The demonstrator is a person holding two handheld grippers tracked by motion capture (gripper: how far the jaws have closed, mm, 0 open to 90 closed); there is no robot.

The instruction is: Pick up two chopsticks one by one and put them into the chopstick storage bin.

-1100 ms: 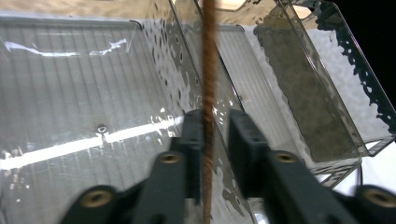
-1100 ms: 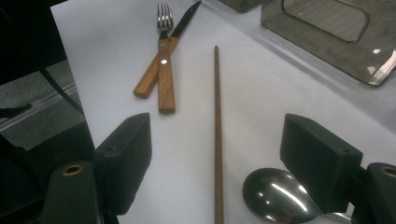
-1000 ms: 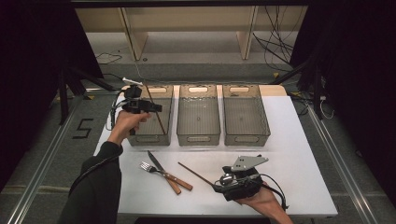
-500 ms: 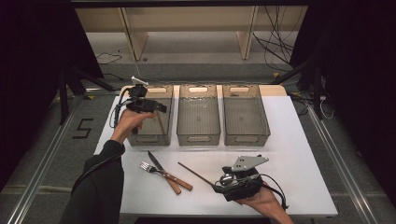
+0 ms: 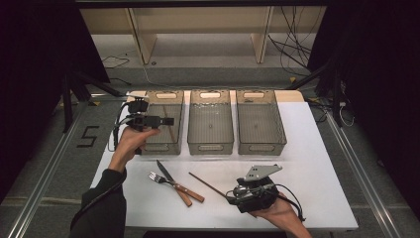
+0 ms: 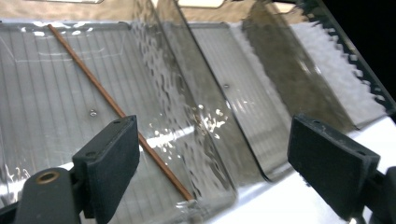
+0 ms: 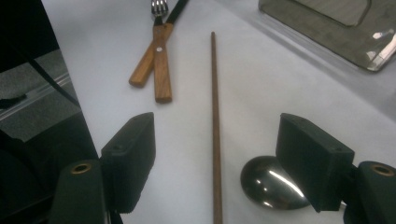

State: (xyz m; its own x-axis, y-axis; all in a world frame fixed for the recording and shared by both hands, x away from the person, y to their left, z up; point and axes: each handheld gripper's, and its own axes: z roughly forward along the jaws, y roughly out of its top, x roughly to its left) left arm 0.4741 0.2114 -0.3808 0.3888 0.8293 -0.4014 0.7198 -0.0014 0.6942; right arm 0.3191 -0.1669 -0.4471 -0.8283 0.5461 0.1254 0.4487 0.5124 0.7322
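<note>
My left gripper [image 5: 167,120] hovers open over the left clear bin [image 5: 159,148], with nothing between its jaws [image 6: 222,168]. A thin brown chopstick [image 6: 116,109] lies slanted on that bin's floor [image 5: 170,133]. Near the table's front edge my right gripper [image 5: 236,194] points left and is open. A second chopstick [image 7: 215,116] lies on the white table between its jaws without touching them [image 5: 208,183]. A metal spoon bowl [image 7: 268,184] rests by the right jaw.
A middle bin [image 5: 210,147] and a right bin [image 5: 262,148] stand in a row with the left one. A fork [image 5: 156,176] and a wooden-handled knife [image 5: 184,194] lie crossed at the front left, past the chopstick [image 7: 161,70].
My left gripper has drawn back a little toward the near end of the left bin. The right gripper has stayed where it was.
</note>
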